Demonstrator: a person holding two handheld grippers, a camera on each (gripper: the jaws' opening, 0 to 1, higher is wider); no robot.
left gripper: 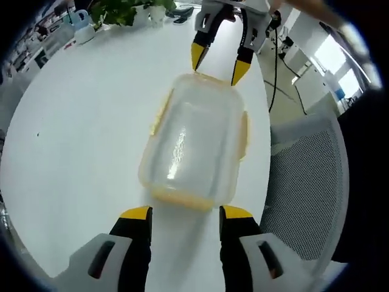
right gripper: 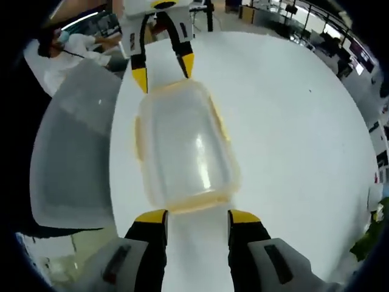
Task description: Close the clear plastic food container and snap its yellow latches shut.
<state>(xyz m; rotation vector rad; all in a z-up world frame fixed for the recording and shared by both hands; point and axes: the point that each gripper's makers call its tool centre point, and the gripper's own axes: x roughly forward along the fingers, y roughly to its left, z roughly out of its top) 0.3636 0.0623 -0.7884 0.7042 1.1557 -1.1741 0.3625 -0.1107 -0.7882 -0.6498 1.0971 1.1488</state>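
The clear plastic food container [left gripper: 194,143] lies on the white round table [left gripper: 79,121] with its lid on and yellow latches along its rim. My left gripper [left gripper: 185,213] is open, its yellow-tipped jaws just short of the container's near end with nothing between them. The right gripper [left gripper: 219,66] is at the far end, open, its tips at the container's edge. In the right gripper view the container [right gripper: 185,143] lies ahead of the open right gripper [right gripper: 197,216], and the left gripper [right gripper: 163,72] stands open at the far end.
A grey mesh chair [left gripper: 307,182] stands at the table's edge, also visible as the chair [right gripper: 73,152]. Potted plants [left gripper: 130,11] and small items sit at the far side of the table. A seated person [right gripper: 76,42] is beyond the table. White table surface [right gripper: 292,134] stretches beside the container.
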